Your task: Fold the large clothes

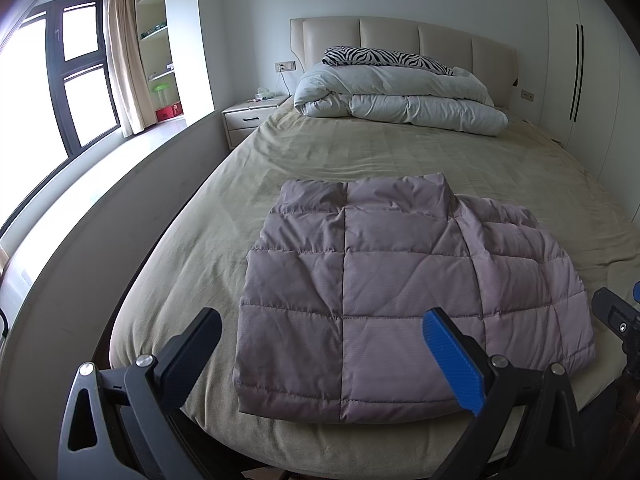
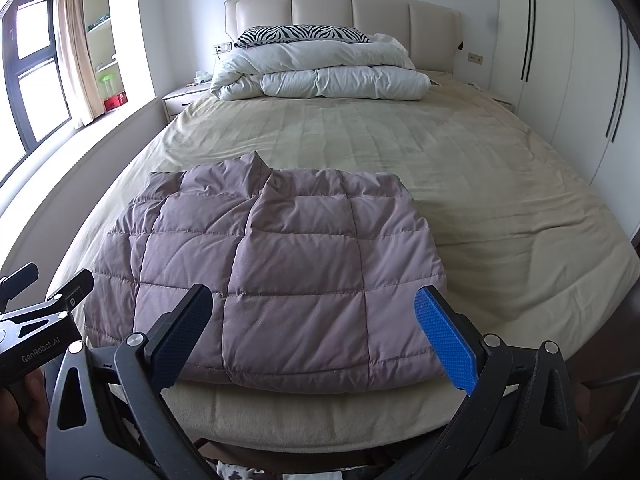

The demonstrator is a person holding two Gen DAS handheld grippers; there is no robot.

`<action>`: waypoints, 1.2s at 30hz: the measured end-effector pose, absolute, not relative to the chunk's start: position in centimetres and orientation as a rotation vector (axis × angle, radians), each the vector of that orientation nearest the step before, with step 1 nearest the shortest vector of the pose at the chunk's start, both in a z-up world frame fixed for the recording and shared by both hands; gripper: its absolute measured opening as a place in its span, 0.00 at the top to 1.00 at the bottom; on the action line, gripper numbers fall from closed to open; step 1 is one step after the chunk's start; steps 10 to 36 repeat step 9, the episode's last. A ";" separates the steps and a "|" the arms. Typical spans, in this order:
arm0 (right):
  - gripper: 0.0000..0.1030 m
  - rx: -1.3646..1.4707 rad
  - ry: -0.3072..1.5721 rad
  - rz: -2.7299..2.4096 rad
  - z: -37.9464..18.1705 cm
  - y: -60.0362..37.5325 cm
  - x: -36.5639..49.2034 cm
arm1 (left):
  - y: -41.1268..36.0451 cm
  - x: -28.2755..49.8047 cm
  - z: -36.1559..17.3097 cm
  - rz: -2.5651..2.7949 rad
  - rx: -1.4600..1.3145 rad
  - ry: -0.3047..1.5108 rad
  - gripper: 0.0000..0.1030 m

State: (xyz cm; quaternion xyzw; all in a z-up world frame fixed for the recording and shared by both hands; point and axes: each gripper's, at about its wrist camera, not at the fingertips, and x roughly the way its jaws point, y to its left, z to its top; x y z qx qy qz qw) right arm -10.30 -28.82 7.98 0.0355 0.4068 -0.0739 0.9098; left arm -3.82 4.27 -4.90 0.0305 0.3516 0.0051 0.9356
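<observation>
left gripper hangs wide open and empty off the bed's foot edge, folded mauve puffer jacket lying flat just inside that edge, right gripper equally wide open, gripping nothing

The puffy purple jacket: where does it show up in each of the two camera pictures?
Left wrist view: quilted jacket lies lower centre, slightly right, near the bed's foot.
Right wrist view: it lies lower centre, slightly left.
Shared landmark: the zebra-striped pillow by the headboard.
</observation>
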 end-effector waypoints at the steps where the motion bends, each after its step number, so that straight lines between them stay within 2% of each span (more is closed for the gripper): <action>1: 0.00 0.073 0.840 -0.151 7.9 -28.8 -10.4 | 4.3 -3.8 -4.8 0.012 0.062 0.719 0.00; 36: 0.00 0.074 0.843 -0.150 7.6 -28.6 -10.5 | 4.1 -3.9 -5.1 0.008 0.062 0.702 0.00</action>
